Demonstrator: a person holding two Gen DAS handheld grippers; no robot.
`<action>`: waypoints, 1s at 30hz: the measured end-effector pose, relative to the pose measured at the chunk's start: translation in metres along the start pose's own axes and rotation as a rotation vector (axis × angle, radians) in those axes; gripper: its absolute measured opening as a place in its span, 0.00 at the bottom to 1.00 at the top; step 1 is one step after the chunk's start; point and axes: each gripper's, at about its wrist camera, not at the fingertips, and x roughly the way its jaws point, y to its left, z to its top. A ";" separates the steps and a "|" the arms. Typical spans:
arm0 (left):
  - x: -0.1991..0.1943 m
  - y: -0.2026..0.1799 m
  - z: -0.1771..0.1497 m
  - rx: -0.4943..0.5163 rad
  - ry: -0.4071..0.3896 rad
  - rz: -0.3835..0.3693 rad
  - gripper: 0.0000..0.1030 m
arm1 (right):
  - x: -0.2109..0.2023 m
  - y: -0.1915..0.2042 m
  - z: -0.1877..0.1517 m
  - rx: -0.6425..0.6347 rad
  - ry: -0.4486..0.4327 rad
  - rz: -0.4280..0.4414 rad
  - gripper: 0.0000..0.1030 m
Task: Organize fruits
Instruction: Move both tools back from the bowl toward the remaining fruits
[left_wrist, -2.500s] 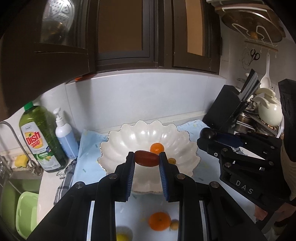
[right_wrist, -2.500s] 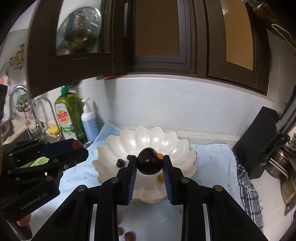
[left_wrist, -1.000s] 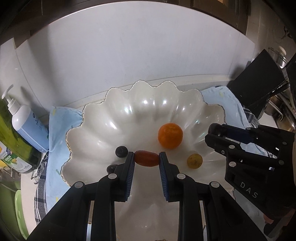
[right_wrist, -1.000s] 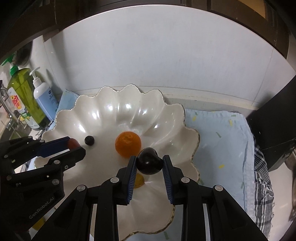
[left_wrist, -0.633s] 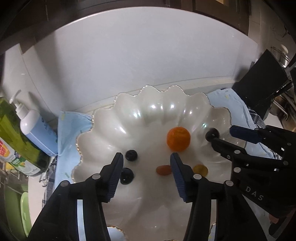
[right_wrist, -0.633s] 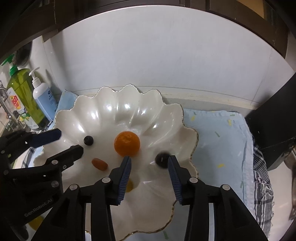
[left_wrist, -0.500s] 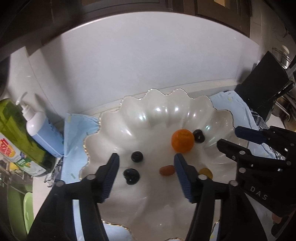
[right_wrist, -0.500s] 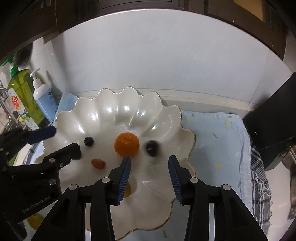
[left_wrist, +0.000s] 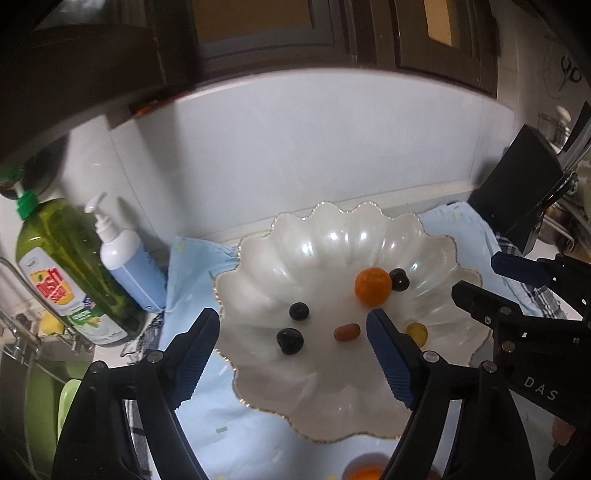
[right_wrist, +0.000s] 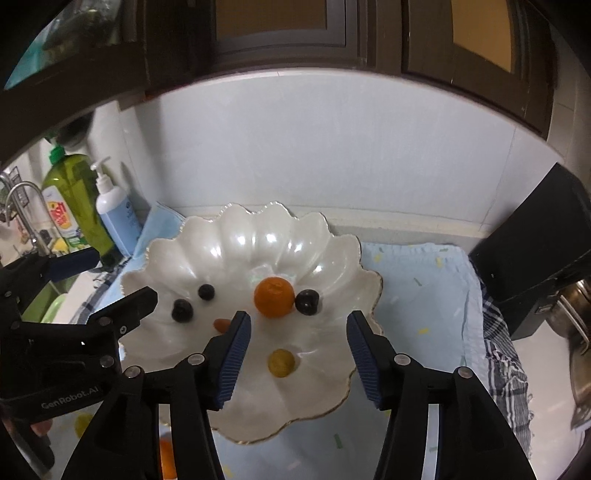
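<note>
Left gripper (left_wrist: 291, 334): jaws wide, empty. Right gripper (right_wrist: 297, 341): same. Scalloped bowl (left_wrist: 332, 236), frame centre, holds the orange (left_wrist: 373, 286) and smaller fruits. Blurred loose orange fruit (left_wrist: 364, 472) at bottom edge: lower your jaws straight, straddle it squarely before closing.

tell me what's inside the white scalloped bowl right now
In the white scalloped bowl: an orange, three dark plums, a yellow fruit and a red oblong fruit, partly hidden in the right view.
</note>
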 end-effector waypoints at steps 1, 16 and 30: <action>-0.004 0.001 0.000 -0.002 -0.006 0.001 0.81 | -0.004 0.002 -0.001 -0.007 -0.006 -0.002 0.54; -0.074 0.018 -0.019 -0.044 -0.093 -0.020 0.86 | -0.068 0.022 -0.013 -0.015 -0.110 0.020 0.54; -0.125 0.033 -0.046 -0.057 -0.146 0.010 0.87 | -0.107 0.043 -0.035 -0.041 -0.158 0.026 0.54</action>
